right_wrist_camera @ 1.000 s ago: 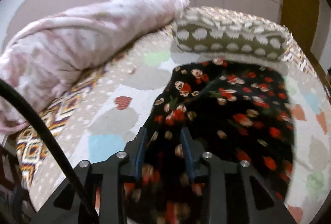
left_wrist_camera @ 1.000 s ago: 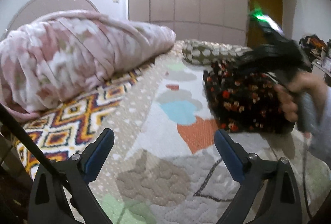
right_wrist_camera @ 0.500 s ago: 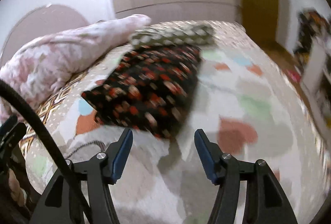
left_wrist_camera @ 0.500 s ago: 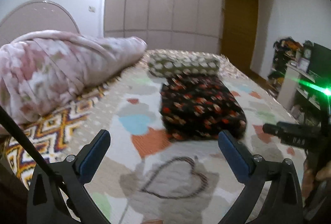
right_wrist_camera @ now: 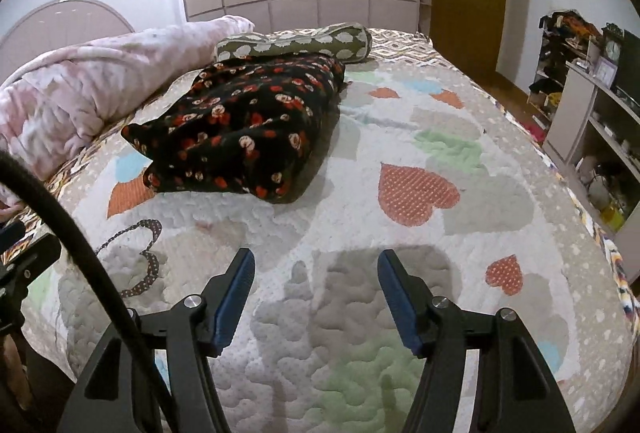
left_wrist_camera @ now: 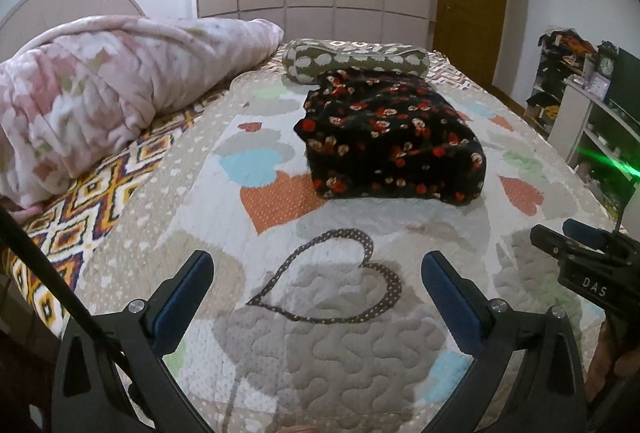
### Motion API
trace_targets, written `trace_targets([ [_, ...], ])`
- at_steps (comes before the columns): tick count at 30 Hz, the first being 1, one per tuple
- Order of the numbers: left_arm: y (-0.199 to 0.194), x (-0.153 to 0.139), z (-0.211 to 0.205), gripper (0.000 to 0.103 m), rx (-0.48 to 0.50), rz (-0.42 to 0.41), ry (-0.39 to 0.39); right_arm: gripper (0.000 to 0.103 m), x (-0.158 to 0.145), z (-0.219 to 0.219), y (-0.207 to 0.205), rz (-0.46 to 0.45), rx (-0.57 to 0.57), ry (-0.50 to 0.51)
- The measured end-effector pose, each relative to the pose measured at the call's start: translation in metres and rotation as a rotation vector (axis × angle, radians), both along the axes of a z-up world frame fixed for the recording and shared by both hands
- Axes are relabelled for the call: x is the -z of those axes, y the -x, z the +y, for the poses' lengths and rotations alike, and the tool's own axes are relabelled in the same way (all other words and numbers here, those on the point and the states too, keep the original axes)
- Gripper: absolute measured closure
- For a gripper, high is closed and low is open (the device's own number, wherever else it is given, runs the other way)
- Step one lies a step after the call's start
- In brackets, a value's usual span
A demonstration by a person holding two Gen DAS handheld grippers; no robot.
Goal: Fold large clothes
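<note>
1. Both of your grippers are empty now: a second ago your right gripper (right_wrist_camera: 316,293) was pinched on the black floral garment (right_wrist_camera: 244,137), and it has since let go and pulled back to the near edge of the bed.
2. Your right gripper's jaws stand moderately apart over bare quilted bedspread (right_wrist_camera: 400,365), holding nothing.
3. Your left gripper (left_wrist_camera: 316,297) is spread wide, also empty, hovering over the dotted heart outline on the bedspread, well short of the garment (left_wrist_camera: 392,137).
4. Look at where the garment lies: a compact folded bundle on the bedspread, its far end touching the olive bolster pillow (left_wrist_camera: 356,59), with the pink floral blanket (left_wrist_camera: 120,89) heaped well to its left.
5. I judge from this that the fold is finished. The bundle looks thick and roughly rectangular, with one corner sticking out on the left side in the right wrist view.
6. Your withdrawal reads as the end of this garment; only that loose corner might want a tidy.
</note>
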State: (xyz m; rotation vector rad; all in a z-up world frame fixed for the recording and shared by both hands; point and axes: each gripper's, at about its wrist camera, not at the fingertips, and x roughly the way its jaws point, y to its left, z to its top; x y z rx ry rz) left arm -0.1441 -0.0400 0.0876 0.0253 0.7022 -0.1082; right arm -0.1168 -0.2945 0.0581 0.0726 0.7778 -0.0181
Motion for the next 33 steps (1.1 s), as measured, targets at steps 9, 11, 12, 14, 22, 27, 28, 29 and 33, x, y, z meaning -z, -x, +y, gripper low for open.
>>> trace_targets([
  [9,-0.003,0.011,0.010,0.000,-0.042,0.027,-0.014,0.034,0.014,0.009,-0.002,0.044,0.012,-0.009],
  [11,-0.004,0.014,0.009,0.000,-0.042,0.044,-0.018,0.033,0.016,0.010,-0.002,0.051,0.013,0.001],
  [12,-0.004,0.016,0.009,0.000,-0.042,0.050,-0.021,0.033,0.017,0.011,-0.002,0.056,0.013,0.006],
  [14,-0.005,0.018,0.007,0.000,-0.040,0.059,-0.032,0.033,0.019,0.013,-0.001,0.061,0.011,0.014],
  [22,-0.008,0.029,0.004,0.000,-0.035,0.109,-0.037,0.033,0.023,0.017,0.000,0.066,0.013,0.033],
  [27,-0.008,0.031,0.004,0.000,-0.038,0.114,-0.035,0.032,0.024,0.018,0.000,0.068,0.014,0.033],
  [28,-0.008,0.031,0.004,0.000,-0.038,0.115,-0.035,0.032,0.024,0.019,0.000,0.070,0.015,0.035],
  [29,-0.008,0.032,0.004,0.000,-0.037,0.119,-0.033,0.032,0.025,0.020,0.000,0.073,0.015,0.038],
  [33,-0.010,0.036,0.005,0.000,-0.034,0.142,-0.020,0.032,0.026,0.023,0.002,0.076,0.013,0.042],
])
